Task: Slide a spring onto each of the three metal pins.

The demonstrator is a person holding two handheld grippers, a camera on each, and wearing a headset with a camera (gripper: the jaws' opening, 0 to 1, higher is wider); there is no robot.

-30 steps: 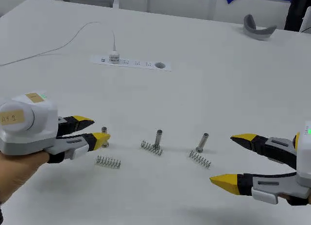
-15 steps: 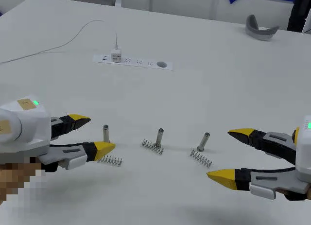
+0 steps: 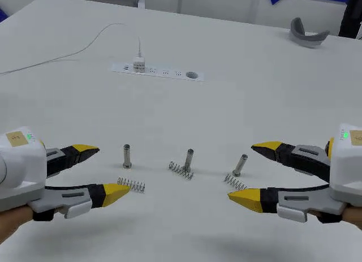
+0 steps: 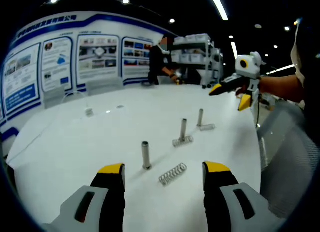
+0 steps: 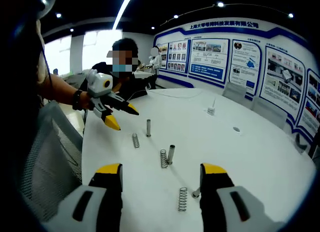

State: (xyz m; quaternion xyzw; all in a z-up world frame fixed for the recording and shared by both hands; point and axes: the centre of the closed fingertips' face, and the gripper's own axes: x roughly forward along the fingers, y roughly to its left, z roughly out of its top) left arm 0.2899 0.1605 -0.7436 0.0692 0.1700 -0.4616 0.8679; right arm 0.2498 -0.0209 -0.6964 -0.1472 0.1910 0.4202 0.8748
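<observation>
Three short metal pins stand in a row on the white table: left pin [image 3: 126,156], middle pin [image 3: 189,158], right pin [image 3: 242,164]. A loose spring lies by each: left spring [image 3: 132,184], middle spring [image 3: 180,170] against its pin's base, right spring [image 3: 234,183]. My left gripper [image 3: 104,171] is open, its jaws wide just left of the left spring [image 4: 173,173] and left pin [image 4: 145,154]. My right gripper [image 3: 247,171] is open beside the right spring [image 5: 182,198], holding nothing. The left gripper [image 5: 116,114] also appears in the right gripper view.
A white power strip [image 3: 158,73] with a plugged cable [image 3: 73,50] lies farther back on the table. A grey curved object [image 3: 308,34] rests at the far right. A mesh chair [image 5: 45,157] and a person [image 5: 122,66] are beyond the table edge.
My left gripper has drawn back from the left pin toward me and opened wider. My right gripper has moved slightly left, closer to the right pin and spring. The head camera shifted.
</observation>
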